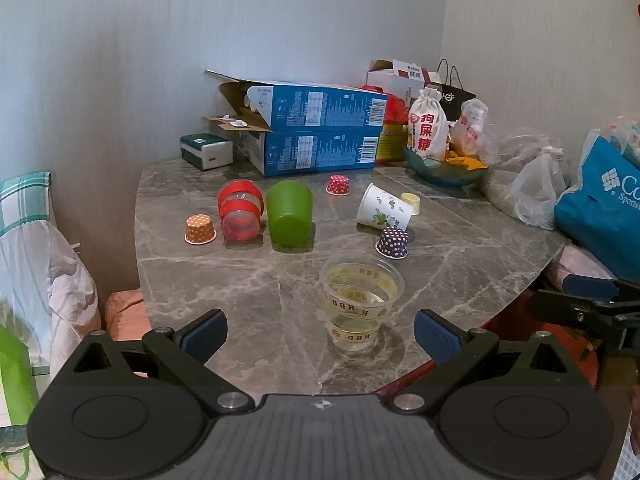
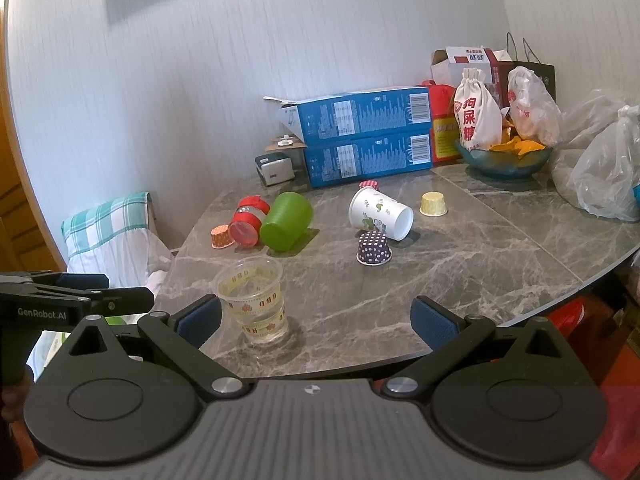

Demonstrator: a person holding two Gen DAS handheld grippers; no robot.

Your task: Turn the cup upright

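Both tongs wide, empty — clear cup (image 1: 361, 303) upright on the table (image 1: 248, 280) between the left tongs (image 1: 320, 334); right tongs (image 2: 316, 322) beside it.

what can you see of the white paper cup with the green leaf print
The white paper cup lies on its side on the grey marble table, not upright. Its wall looks like thin paper printed with green leaves and small dark sprigs; the inside is plain white. In the right wrist view its open mouth faces right and toward the camera, its base toward the blue boxes. The purple polka-dot cup stands inverted just in front of it; contact cannot be told. No gripper is near it.
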